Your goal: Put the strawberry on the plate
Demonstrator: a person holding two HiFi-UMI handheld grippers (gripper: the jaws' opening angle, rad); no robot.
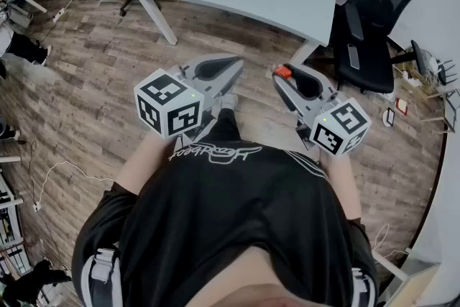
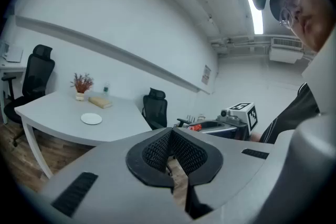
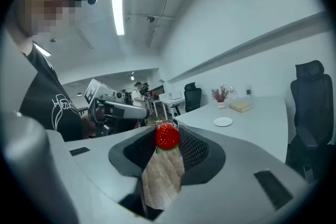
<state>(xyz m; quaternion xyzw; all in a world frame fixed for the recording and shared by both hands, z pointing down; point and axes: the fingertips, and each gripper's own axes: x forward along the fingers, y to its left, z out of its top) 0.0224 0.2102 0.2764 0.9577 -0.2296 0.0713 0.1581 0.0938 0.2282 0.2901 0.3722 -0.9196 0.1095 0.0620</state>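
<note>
Pinched at the tips of the right gripper (image 3: pixel 167 140): the strawberry (image 3: pixel 167 135), up over the wood floor (image 1: pixel 108 68), well short of the table (image 3: pixel 262 113). To the left, left gripper (image 2: pixel 170 136) clenched on nothing. Carry step, seemingly. Next: forward to the far white plate (image 3: pixel 223 121), down low, then a gentle release.

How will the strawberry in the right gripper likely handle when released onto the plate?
The strawberry looks small and rounded, so it is probably light and apt to roll on the flat plate. Pinched only at the tips of the right gripper, it may bruise or slip.
</note>
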